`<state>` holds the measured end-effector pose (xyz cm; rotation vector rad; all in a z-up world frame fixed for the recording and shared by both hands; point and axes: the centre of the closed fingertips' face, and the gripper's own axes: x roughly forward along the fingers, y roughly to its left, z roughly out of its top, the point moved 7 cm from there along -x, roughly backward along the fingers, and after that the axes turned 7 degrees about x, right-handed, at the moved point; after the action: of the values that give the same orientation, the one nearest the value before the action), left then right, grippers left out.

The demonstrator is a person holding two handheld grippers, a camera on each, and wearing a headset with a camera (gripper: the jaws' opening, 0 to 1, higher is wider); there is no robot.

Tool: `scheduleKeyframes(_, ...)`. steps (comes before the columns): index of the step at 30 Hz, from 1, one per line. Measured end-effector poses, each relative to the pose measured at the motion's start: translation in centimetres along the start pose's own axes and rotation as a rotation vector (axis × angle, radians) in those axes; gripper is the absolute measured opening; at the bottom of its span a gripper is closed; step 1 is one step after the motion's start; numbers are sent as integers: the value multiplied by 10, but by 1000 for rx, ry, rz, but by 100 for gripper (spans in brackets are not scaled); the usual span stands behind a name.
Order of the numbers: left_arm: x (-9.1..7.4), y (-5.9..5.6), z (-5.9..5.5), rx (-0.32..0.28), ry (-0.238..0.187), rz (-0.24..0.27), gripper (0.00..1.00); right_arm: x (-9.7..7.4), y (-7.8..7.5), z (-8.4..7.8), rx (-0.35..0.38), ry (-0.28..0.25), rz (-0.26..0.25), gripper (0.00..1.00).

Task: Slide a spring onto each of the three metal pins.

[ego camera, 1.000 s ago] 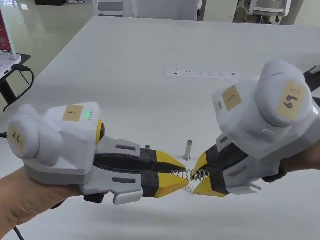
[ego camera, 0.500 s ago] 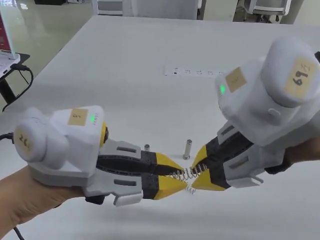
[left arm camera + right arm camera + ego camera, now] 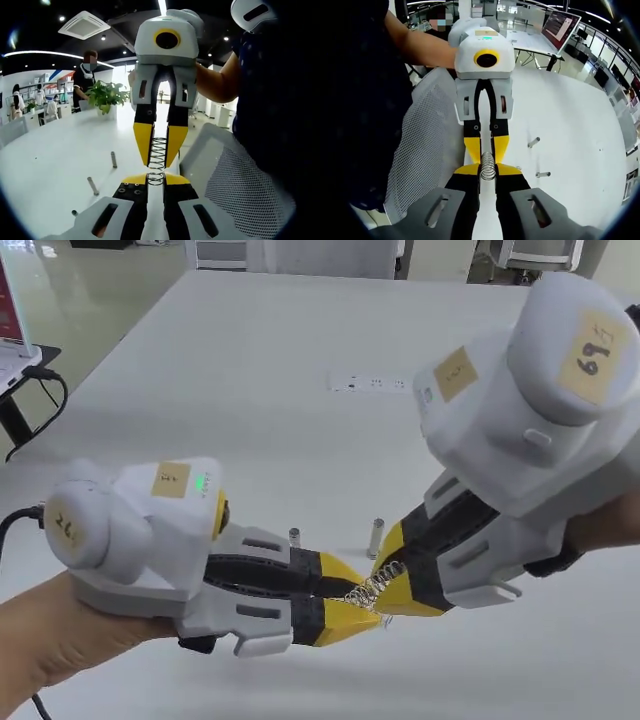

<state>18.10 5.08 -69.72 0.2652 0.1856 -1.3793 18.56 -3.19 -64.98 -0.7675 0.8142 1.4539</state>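
Open-plan office. Long white desk (image 3: 250,390) with a power strip (image 3: 365,383), mesh office chair (image 3: 427,135), potted plant (image 3: 107,95), ceiling air vent (image 3: 84,25) and recessed lights (image 3: 61,18). Monitor (image 3: 561,27) and a standing person (image 3: 85,82) in the background.

The left gripper (image 3: 362,598) reaches in from the left and the right gripper (image 3: 386,582) from the right, their tips meeting over the near part of the bench (image 3: 250,390). The spring (image 3: 365,588) lies between them, one end clamped in each. Just behind the tips stand the left pin (image 3: 294,537) and the right pin (image 3: 377,537), upright on the bench and apart. A power strip (image 3: 370,383) lies well behind them, toward the far edge.
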Motion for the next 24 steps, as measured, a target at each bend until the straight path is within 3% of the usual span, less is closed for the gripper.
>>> scheduleKeyframes(10,4,0,-4,6,24,-19,3,1,2,4,-13,25,7,8)
scheduleKeyframes(24,3,5,-7,1,44,-6,5,2,-5,4,-18,48,-7,8)
